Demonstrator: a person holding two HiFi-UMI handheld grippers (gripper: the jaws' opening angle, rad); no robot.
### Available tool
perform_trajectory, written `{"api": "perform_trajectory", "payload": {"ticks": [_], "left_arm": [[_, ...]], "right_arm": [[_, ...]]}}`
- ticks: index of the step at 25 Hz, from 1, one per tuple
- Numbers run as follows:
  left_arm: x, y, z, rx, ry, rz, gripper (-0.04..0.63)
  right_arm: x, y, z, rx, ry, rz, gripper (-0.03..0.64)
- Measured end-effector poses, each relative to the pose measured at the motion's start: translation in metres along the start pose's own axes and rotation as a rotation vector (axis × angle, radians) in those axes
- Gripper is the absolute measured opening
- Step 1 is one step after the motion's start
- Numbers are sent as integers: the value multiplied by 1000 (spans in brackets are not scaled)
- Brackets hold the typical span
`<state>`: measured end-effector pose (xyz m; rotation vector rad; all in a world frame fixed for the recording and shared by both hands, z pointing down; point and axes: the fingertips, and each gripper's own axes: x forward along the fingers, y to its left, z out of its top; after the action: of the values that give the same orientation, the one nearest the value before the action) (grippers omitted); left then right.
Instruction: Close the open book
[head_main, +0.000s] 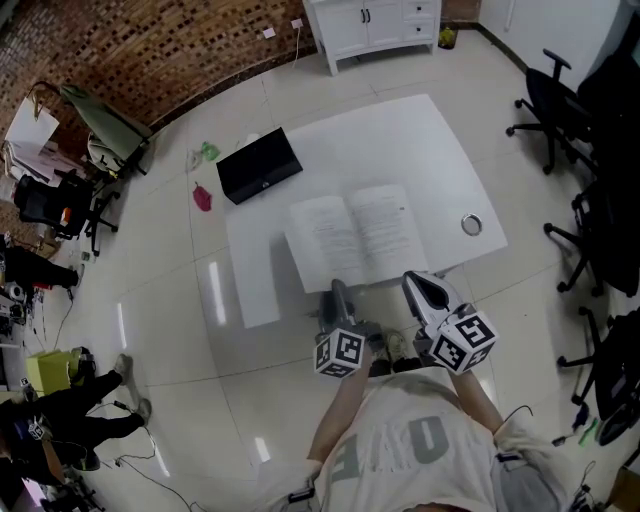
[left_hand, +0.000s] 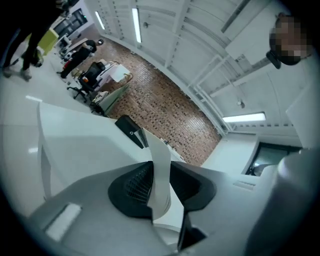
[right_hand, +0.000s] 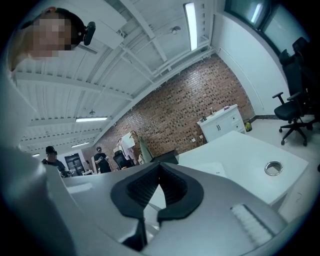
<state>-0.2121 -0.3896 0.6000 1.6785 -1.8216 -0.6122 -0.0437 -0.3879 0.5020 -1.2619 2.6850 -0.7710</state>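
White surface (head_main: 420, 150) holds one open book (head_main: 350, 232), lying close to the near edge, about halfway along it. One black box (head_main: 259, 165) sits at the far left corner. One little round metal ring (head_main: 471, 225) sits by the right edge. Two claws are at the near edge. The left claw (head_main: 338, 293) pinches one white page (left_hand: 161, 175) of the book between its pads. The right claw (head_main: 418, 285) is closed with nothing in it, just beside the book's near right corner.
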Motion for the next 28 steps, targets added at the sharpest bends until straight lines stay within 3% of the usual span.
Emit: {"api": "perform_trajectory", "payload": {"ticks": [3, 7, 11, 15, 16, 19, 24, 28], "left_arm": [[2, -23, -7, 131, 43, -60, 109], [2, -53, -20, 400, 120, -159, 118], [4, -75, -40, 531, 158, -234, 103], [3, -107, -77, 560, 242, -342, 88], [1, -116, -83, 558, 253, -374, 31], [-4, -129, -90, 552, 263, -427, 11], [5, -121, -66, 555, 196, -368, 11], [11, -109, -8, 578, 78, -279, 0]], "right_arm": [[-5, -6, 2, 12, -14, -13, 5], [-9, -8, 3, 26, -25, -23, 5], [-14, -11, 3, 32, -31, -33, 5], [-25, -19, 1, 42, -40, -59, 5], [-26, -20, 1, 46, -44, -66, 5], [-30, -25, 3, 54, -55, -83, 5], [-36, -37, 3, 68, -59, -96, 5], [-30, -34, 6, 63, -55, -82, 5]]}}
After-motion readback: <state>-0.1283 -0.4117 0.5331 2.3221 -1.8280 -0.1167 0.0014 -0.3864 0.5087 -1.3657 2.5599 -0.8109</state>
